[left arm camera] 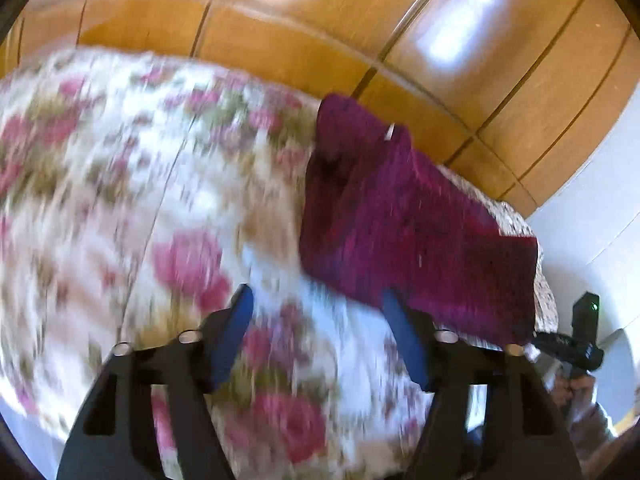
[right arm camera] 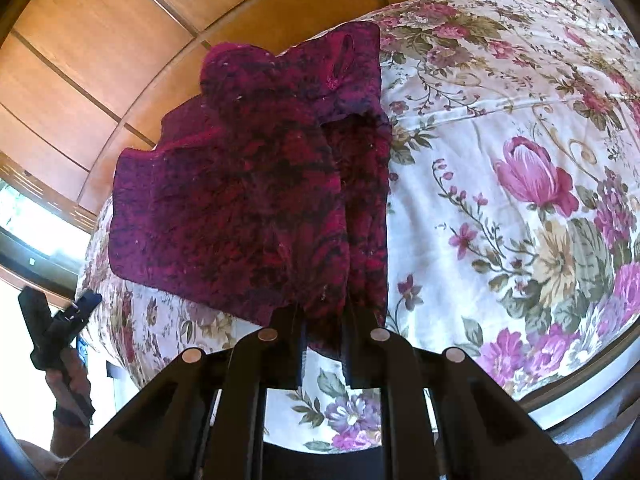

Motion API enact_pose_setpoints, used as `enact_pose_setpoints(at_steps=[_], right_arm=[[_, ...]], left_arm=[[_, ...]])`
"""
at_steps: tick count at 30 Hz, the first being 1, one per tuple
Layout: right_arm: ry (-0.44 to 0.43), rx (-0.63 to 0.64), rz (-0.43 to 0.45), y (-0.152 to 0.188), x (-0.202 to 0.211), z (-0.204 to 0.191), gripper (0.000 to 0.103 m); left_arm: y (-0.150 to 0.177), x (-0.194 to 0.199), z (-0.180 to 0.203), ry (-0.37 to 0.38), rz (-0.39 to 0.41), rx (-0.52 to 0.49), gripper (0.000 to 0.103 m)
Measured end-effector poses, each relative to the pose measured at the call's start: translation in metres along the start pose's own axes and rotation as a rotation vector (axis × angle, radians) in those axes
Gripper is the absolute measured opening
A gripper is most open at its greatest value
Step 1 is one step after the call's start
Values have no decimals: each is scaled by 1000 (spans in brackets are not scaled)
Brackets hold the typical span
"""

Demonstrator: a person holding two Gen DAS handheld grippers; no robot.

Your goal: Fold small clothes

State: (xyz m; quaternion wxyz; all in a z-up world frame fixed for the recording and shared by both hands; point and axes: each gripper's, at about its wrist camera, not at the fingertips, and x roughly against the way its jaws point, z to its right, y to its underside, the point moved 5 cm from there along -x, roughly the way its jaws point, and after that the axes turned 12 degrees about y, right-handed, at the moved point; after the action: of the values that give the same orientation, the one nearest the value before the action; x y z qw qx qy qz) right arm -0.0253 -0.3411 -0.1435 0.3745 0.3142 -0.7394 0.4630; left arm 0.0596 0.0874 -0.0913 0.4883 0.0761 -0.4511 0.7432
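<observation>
A dark red cloth point(right arm camera: 256, 184) is spread on a flowered bed cover point(right arm camera: 500, 128), close to the cover's edge by the wooden wall point(right arm camera: 80, 60). It is already partly folded, with one layer lying over another. Its near edge is pinched tight by the right gripper point(right arm camera: 324, 344), whose jaws are closed on a bunched bit of the cloth.

The left gripper point(left arm camera: 320, 320) is spread wide and nothing is held in it. It is seen just beside the cloth's near edge, over the bare cover. The left view is blurry, so it cannot be told if the cloth is touched by it.

The step in hand looks like a fold in the making: one side is gripped and the other side is not yet taken. For the next move, the free near corner likely needs to be caught by the left gripper. Then both sides can be lifted together and laid over evenly, so the cloth is not dragged off the cover's edge.
</observation>
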Motion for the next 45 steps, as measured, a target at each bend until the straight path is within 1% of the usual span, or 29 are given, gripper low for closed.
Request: enact_pose_setpoints(at_steps=[3, 4, 6, 7, 8, 11, 16, 17, 19, 21, 25, 26, 27, 28, 29, 30, 31, 32, 35, 37, 39, 41, 42, 43, 44, 45], right_arm=[[2, -4, -1, -1, -2, 1, 16], [2, -8, 0, -1, -2, 1, 16], [5, -12, 1, -2, -5, 3, 17], [8, -11, 3, -2, -5, 3, 17], [10, -7, 5, -3, -5, 3, 17], [1, 3, 12, -3, 0, 1, 14], [-46, 30, 43, -3, 26, -3, 12], [-52, 32, 50, -3, 35, 0, 12], [-50, 35, 55, 0, 46, 5, 12], [-37, 42, 42, 6, 54, 12, 12], [-27, 75, -29, 25, 50, 16, 12], [-8, 85, -38, 28, 46, 16, 13], [4, 83, -39, 27, 42, 18, 15], [10, 75, -39, 25, 39, 19, 21], [22, 72, -29, 22, 37, 20, 26], [51, 69, 3, 16, 38, 20, 46], [62, 70, 25, 12, 39, 21, 61], [69, 71, 52, 6, 41, 21, 62], [102, 93, 128, -14, 44, 12, 63], [114, 123, 173, -27, 43, 0, 64], [122, 161, 204, -37, 38, -14, 64], [142, 200, 221, -43, 31, -26, 63], [164, 226, 223, -47, 25, -32, 62], [179, 248, 222, -48, 20, -37, 58], [208, 287, 217, -49, 14, -43, 55], [240, 311, 214, -48, 9, -46, 44]], left_arm=[[-16, -27, 1, 46, -38, -22, 67], [-16, -33, 4, 53, -55, -32, 65], [-14, -53, 0, 43, -112, -40, 36], [-12, -61, -3, 31, -141, -26, 25], [-10, -64, -7, 26, -144, -15, 18], [-7, -53, -5, 55, -119, 9, 14], [9, -21, 6, 144, -84, 85, 12], [16, -13, 13, 164, -86, 98, 12], [29, -2, 25, 176, -95, 101, 12], [45, 8, 33, 191, -111, 127, 12], [76, 15, 33, 137, -162, 134, 13], [79, 14, 29, 105, -176, 125, 15], [79, 14, 27, 76, -176, 115, 15], [77, 13, 25, 58, -170, 109, 16], [72, 14, 24, 58, -165, 102, 25], [66, 15, 24, 48, -151, 91, 31], [59, 16, 25, 33, -128, 72, 43], [49, 18, 27, 23, -101, 45, 49], [26, 13, 36, 36, -74, -11, 49], [15, 4, 45, 51, -74, -53, 49], [3, -10, 53, 47, -87, -109, 49], [-3, -28, 61, 47, -107, -151, 49], [-5, -34, 63, 49, -118, -162, 49], [-6, -42, 65, 54, -130, -169, 49], [-6, -50, 65, 52, -145, -176, 46], [-7, -57, 63, 47, -154, -183, 40]])
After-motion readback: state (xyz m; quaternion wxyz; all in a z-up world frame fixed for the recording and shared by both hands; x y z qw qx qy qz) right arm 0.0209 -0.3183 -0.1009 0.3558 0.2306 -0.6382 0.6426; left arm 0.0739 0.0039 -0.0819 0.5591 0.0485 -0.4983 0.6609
